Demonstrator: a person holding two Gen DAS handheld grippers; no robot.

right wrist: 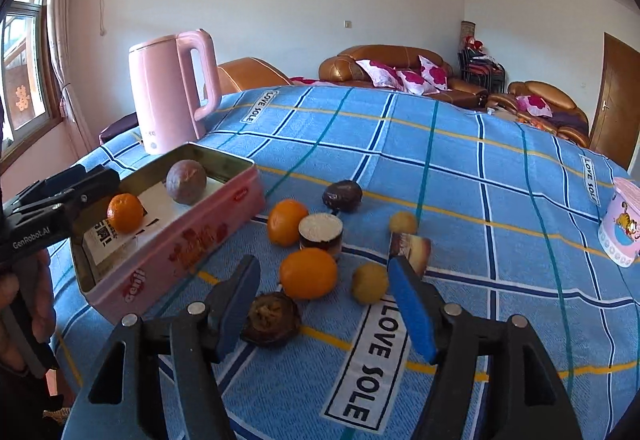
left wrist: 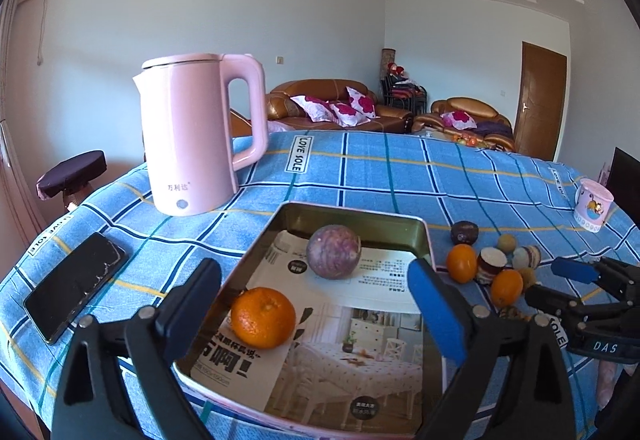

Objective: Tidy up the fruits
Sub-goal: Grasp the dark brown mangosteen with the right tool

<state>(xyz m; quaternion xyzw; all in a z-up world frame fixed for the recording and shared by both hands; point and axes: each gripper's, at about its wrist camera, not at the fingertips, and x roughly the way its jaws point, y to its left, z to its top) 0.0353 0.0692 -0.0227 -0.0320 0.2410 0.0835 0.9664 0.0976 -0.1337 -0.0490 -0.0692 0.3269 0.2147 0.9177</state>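
Observation:
A pink tin (left wrist: 428,240) (right wrist: 192,240) lined with a printed leaflet holds an orange (left wrist: 263,317) (right wrist: 125,212) and a purple passion fruit (left wrist: 334,252) (right wrist: 186,181). My left gripper (left wrist: 316,308) is open and empty, hovering over the tin's near end. Loose fruit lies on the cloth right of the tin: two oranges (right wrist: 287,222) (right wrist: 308,273), a dark passion fruit (right wrist: 342,195), cut pieces (right wrist: 321,232), small yellow fruits (right wrist: 369,282) and a dried husk (right wrist: 271,318). My right gripper (right wrist: 324,304) is open and empty just above the nearest orange and husk.
A pink kettle (left wrist: 192,135) (right wrist: 168,99) stands behind the tin. A black phone (left wrist: 76,286) lies at the left. A pink cartoon cup (left wrist: 593,209) (right wrist: 622,228) sits far right. The blue checked cloth (right wrist: 460,179) covers the table.

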